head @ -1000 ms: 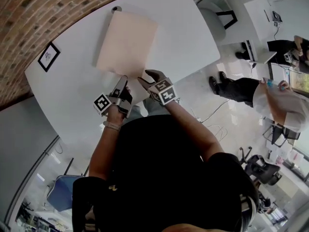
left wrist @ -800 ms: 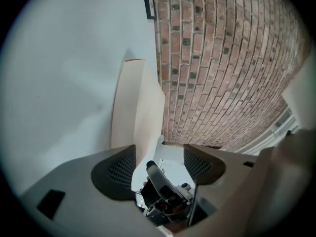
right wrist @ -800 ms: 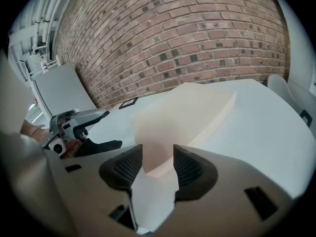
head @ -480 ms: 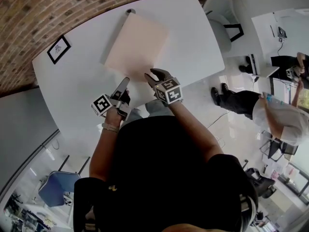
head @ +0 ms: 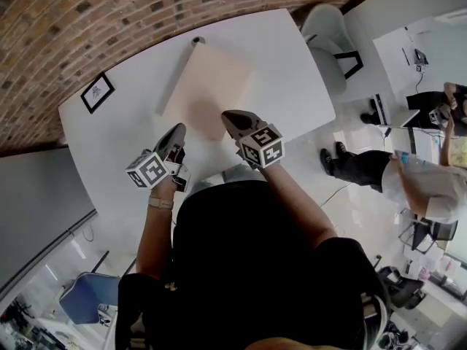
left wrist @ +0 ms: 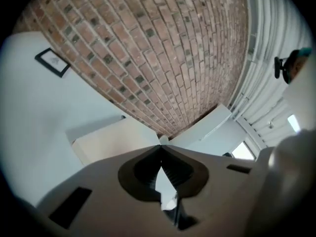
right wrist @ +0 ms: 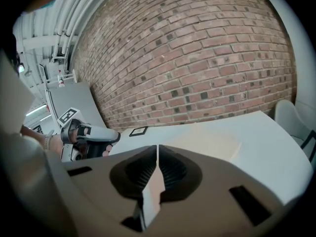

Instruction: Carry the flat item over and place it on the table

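Since the earlier frame the left gripper [head: 177, 129] and right gripper [head: 228, 116] drew back from the board [head: 208, 86] and have just closed, both empty. The board lies flat on the table [head: 288, 57], beyond their tips.

Beige board [head: 208, 86] on white table [head: 292, 64], left tongs [head: 176, 130] and right tongs [head: 228, 115] near its closest edge.

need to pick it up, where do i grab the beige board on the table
Probably its near edge, the one facing the person, one gripper toward each end. The beige board lies flat on the white table and is thin, so only its rim offers a pinch; come in low from the person's side. The left gripper and right gripper are shut and empty; open them first.
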